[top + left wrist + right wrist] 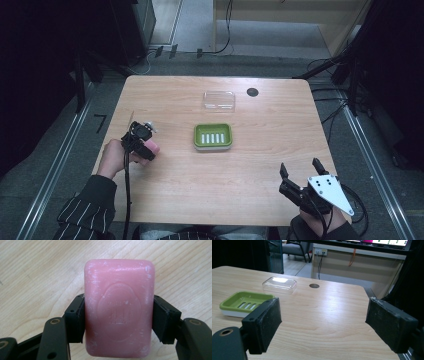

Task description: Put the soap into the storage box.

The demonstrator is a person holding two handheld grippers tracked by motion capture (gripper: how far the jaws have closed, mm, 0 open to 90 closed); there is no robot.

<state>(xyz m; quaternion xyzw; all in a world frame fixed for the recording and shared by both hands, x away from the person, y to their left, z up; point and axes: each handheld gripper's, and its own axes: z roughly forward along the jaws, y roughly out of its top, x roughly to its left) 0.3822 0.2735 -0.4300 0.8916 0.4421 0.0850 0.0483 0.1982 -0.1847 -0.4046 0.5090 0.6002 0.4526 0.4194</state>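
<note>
At the near right corner of the pale wooden tabletop, the right claw sits spread and empty. Near the left edge, the left claw is pinching a pink rectangular soap bar by its long sides, lifted off the wood. The waxy bar could squirt out if the squeeze shifts. Open wood lies between it and the green slotted plastic soap dish mid-table; the clear plastic lid lies farther back.

Bright tabletop, dark surroundings, slight softness.
</note>
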